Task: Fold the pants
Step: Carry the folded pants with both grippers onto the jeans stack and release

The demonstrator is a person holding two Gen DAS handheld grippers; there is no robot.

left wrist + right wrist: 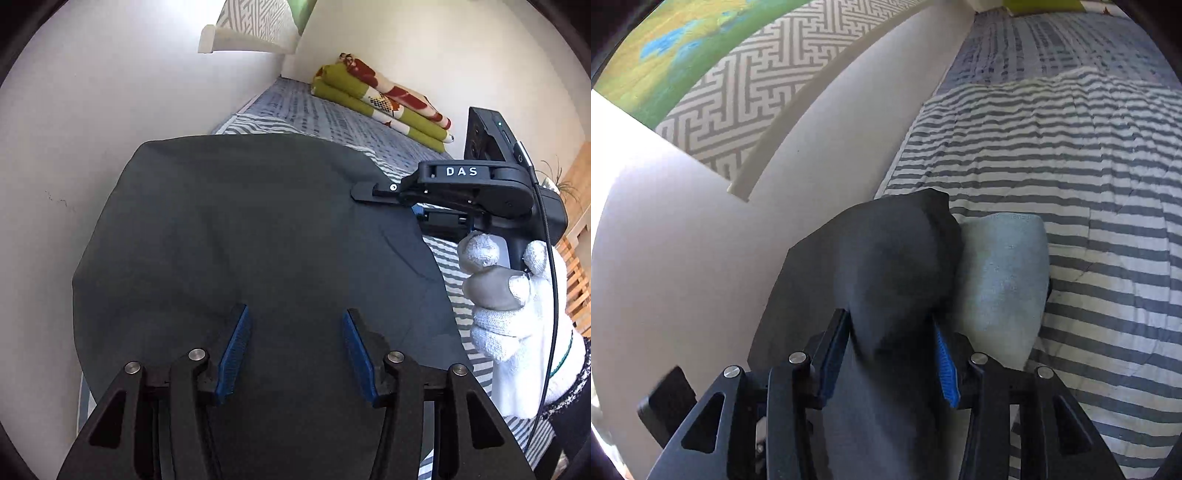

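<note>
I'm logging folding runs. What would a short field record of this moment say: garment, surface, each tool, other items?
garment: dark pants, spread on the bed
surface: striped cover
left tool: open over the pants, nothing between its pads
right tool: a fold of pants lies between its pads; grip unclear
hand: white glove holds the right tool
other items: folded blanket at the far end; pale cloth beside the pants
</note>
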